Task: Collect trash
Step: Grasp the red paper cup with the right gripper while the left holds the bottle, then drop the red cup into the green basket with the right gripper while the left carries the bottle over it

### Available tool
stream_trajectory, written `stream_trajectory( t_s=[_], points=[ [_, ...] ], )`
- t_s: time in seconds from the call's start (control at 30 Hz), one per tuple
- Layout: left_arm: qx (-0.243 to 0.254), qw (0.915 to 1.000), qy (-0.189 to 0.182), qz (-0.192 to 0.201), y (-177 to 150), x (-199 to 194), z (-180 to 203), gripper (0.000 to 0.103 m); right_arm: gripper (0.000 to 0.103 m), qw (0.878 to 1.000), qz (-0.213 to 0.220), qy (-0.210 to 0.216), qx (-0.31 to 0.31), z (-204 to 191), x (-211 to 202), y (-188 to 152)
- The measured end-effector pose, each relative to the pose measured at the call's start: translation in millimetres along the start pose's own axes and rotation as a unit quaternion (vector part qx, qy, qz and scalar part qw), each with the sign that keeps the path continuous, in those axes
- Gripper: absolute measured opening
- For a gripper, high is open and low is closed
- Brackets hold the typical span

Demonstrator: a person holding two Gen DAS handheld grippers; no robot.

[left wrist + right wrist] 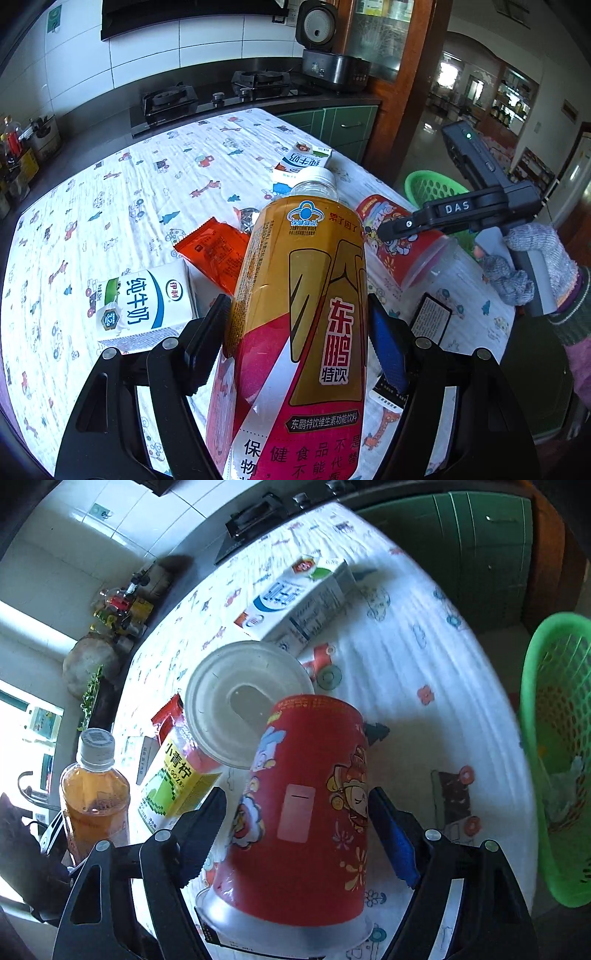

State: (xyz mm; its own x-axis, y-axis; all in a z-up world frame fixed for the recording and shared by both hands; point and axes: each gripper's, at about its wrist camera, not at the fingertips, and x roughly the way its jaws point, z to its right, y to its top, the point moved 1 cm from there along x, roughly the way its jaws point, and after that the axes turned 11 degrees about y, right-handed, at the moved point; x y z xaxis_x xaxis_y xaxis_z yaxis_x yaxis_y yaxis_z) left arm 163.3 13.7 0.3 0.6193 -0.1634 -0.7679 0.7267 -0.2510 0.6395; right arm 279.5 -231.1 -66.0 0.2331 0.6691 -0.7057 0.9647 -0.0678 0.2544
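Left tongs [297,339] clamped on bottle [295,332], pads pressed against both sides of the label, white cap pointing away over the surface [92,206]. Amber drink inside. Bottle also visible at lower left in the right wrist view, upright.

Right tongs [295,834] set around red cup [306,805]; left pad against the cup wall, blue right pad just at its edge, so grip or mere contact: cannot tell. Cup lying tilted, clear base toward the camera. White lid [243,701] behind the cup, partly hidden by it.

Beyond, on the cartoon-print cloth: milk carton [144,302] lying just left of the bottle, orange wrapper [214,251] behind it, second milk carton [295,605] farther back near the surface's far edge. Yellow-green juice box [173,786] lying between bottle and cup in the right wrist view.

Green basket [554,738] off the right edge of the surface, lower down, some scraps inside. Gloved hand [532,266] on the right handle. Stove [221,96] behind the surface.
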Motion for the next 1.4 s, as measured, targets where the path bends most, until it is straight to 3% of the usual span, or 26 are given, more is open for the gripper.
stream_trajectory(
  t_s=[0.23,0.43,0.63,0.9,1.03,1.23,1.4],
  points=[
    [0.004,1.0000,-0.006,-0.001,6.4,3.2,9.0,0.071,0.068,1.000,0.001,0.030,0.009,7.5,-4.4,-5.2],
    [0.012,0.9998,-0.018,0.002,17.9,6.5,25.9,0.071,0.068,0.997,0.046,0.054,0.010,12.3,-38.5,-14.1],
    [0.026,0.9988,-0.040,0.005,33.5,10.4,54.4,0.071,0.068,0.994,0.093,0.052,0.016,27.7,-81.9,-13.6],
    [0.046,0.9963,-0.072,0.004,56.5,22.0,101.6,0.071,0.068,0.985,0.162,-0.034,0.040,92.6,-150.6,-19.4],
    [0.051,0.9951,-0.085,0.003,69.7,30.6,125.1,0.071,0.068,0.975,0.186,-0.107,0.051,133.6,-174.2,-22.5],
    [0.058,0.9932,-0.101,0.003,86.6,42.4,156.4,0.071,0.068,0.961,0.201,-0.181,0.056,183.1,-182.5,-20.3],
    [0.066,0.9919,-0.109,0.000,99.8,54.7,179.4,0.071,0.070,0.953,0.205,-0.218,0.047,207.3,-180.0,-17.3]
  ],
)
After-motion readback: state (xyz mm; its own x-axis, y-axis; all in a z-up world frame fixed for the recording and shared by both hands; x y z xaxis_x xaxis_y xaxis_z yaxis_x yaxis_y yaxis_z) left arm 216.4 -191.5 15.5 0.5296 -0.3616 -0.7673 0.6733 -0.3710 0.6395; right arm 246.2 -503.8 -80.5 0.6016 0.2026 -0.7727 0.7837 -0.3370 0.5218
